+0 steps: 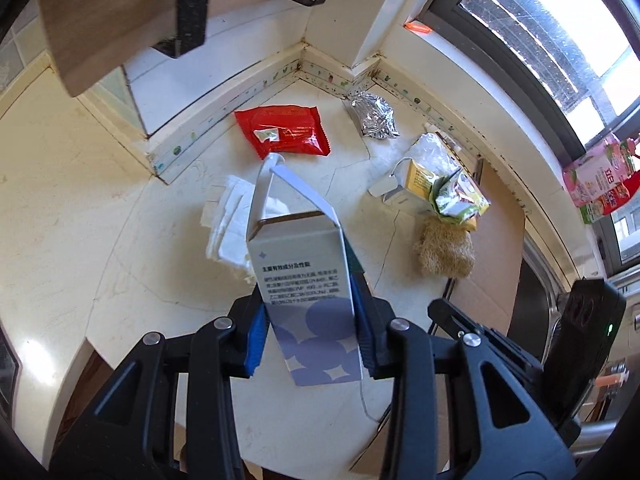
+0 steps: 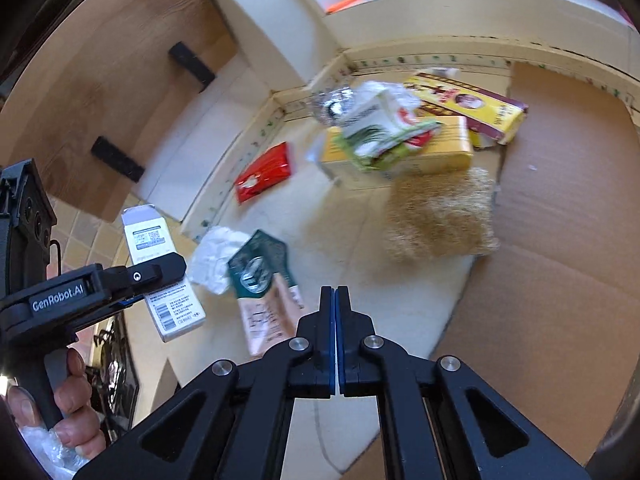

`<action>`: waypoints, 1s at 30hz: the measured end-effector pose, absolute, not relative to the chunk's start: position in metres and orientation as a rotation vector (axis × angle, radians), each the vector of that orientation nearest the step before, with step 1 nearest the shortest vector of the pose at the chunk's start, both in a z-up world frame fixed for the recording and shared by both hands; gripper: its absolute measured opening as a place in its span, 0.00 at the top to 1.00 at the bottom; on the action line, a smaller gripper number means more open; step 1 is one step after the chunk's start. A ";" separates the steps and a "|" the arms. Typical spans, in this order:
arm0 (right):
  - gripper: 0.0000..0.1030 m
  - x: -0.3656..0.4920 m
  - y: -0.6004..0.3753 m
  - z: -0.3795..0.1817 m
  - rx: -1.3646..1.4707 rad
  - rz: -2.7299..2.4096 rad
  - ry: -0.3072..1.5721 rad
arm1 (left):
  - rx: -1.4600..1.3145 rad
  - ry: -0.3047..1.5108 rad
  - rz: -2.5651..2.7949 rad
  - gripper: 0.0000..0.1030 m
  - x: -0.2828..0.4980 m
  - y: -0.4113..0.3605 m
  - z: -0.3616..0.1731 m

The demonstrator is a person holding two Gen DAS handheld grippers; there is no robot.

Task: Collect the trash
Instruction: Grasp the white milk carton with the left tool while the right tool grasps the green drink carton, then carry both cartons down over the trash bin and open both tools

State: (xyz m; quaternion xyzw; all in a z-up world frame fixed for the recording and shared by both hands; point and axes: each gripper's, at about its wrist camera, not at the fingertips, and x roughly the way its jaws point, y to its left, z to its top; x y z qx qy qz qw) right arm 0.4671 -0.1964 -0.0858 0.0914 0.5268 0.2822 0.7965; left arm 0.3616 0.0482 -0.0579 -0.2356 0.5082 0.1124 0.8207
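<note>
The open-flapped carton [image 1: 308, 300] was held clear of the littered counter [image 1: 120, 208], clamped low by the left gripper [image 1: 312, 336], so slippage seemed possible, while the right gripper [image 2: 335, 336] was pressed together, empty.

A cream stone counter [image 1: 100, 208] carries everything. A flat cardboard sheet [image 2: 560, 264] covers its window-side end. A tan fibrous scrubber [image 2: 440, 216] lies on the cardboard's edge. A wooden wall cabinet [image 2: 112, 92] with black handles [image 2: 191, 65] hangs over the far-left corner, beside the window [image 1: 560, 28].
</note>
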 end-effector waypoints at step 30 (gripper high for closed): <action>0.60 0.423 -0.103 -0.115 -0.149 0.588 1.094 | -0.422 1.057 0.318 0.68 0.246 0.092 -0.074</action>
